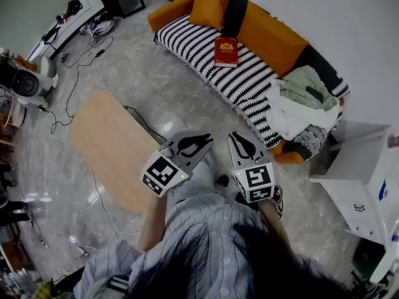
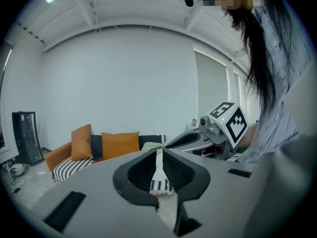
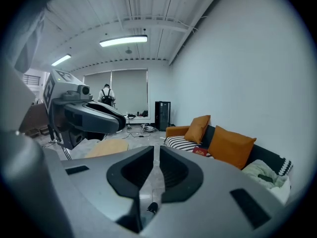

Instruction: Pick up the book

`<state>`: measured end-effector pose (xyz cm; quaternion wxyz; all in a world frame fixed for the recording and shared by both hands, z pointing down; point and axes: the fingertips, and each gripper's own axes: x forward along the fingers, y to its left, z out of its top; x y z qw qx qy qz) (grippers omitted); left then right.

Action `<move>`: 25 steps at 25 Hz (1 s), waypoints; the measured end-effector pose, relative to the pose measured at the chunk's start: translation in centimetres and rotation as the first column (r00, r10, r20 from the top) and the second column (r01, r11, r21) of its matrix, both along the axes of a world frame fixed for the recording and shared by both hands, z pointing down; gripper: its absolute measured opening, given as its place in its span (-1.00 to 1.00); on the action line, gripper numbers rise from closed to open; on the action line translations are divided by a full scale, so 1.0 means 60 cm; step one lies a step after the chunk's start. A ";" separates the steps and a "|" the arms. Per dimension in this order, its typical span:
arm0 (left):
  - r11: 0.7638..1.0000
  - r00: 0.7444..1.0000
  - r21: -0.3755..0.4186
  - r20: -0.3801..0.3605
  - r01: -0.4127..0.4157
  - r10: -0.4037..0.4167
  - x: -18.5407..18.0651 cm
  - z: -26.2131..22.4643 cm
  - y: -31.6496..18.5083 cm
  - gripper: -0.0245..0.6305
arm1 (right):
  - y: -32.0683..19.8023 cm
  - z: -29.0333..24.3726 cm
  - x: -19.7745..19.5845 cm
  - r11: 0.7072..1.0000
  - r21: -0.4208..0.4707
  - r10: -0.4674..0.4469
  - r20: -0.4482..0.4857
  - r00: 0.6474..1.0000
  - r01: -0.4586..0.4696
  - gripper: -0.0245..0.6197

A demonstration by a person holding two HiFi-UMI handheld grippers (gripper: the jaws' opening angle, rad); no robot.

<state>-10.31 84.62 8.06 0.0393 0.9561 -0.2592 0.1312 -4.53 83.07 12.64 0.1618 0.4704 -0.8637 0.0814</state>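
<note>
The red book (image 1: pixel 225 51) lies flat on the black-and-white striped seat of an orange sofa (image 1: pixel 206 55), far ahead of both grippers. In the right gripper view the book (image 3: pixel 200 151) shows as a small red patch in front of the orange cushions. My left gripper (image 1: pixel 208 140) and right gripper (image 1: pixel 235 136) are held side by side close to the person's body, above the floor. Both point toward the sofa. Each is shut with nothing between its jaws, as the left gripper view (image 2: pixel 158 150) and the right gripper view (image 3: pixel 156 150) show.
An oval wooden low table (image 1: pixel 112 145) stands left of the grippers, with cables (image 1: pixel 75 86) trailing on the floor beyond it. A heap of clothes (image 1: pixel 305 101) fills the sofa's right end. A white cabinet (image 1: pixel 361 179) stands at the right. A person (image 3: pixel 106 94) stands far back.
</note>
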 end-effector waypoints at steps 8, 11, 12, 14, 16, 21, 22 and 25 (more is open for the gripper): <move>0.998 0.999 -0.042 0.030 -0.039 0.041 -0.008 0.024 -0.040 -0.78 | -0.039 0.022 -0.019 0.999 -0.043 -0.011 -0.007 1.000 0.011 -0.78; 0.996 0.997 -0.060 0.034 -0.067 0.069 -0.004 0.032 -0.065 -0.78 | -0.067 0.029 -0.022 0.998 -0.063 -0.004 -0.007 1.000 0.003 -0.78; 0.995 0.997 -0.070 0.029 -0.074 0.076 -0.003 0.035 -0.076 -0.78 | -0.079 0.031 -0.023 0.998 -0.071 -0.001 -0.008 1.000 0.000 -0.78; 0.992 0.996 -0.086 0.020 -0.088 0.090 -0.001 0.041 -0.101 -0.78 | -0.104 0.037 -0.024 0.996 -0.086 0.004 -0.011 1.000 -0.005 -0.78; 0.990 0.995 -0.098 0.016 -0.098 0.100 0.000 0.049 -0.134 -0.78 | -0.136 0.046 -0.025 0.995 -0.098 0.008 -0.012 1.000 -0.010 -0.78; 0.984 0.991 -0.122 0.014 -0.129 0.132 0.006 0.070 -0.227 -0.78 | -0.231 0.069 -0.028 0.992 -0.128 0.012 -0.012 1.000 -0.014 -0.78; 0.983 0.990 -0.124 0.014 -0.137 0.140 0.006 0.072 -0.248 -0.78 | -0.255 0.070 -0.030 0.991 -0.130 0.014 -0.011 1.000 -0.015 -0.78; 0.978 0.985 -0.128 0.017 -0.167 0.170 0.000 0.072 -0.316 -0.78 | -0.333 0.067 -0.042 0.990 -0.135 0.030 -0.001 1.000 -0.030 -0.78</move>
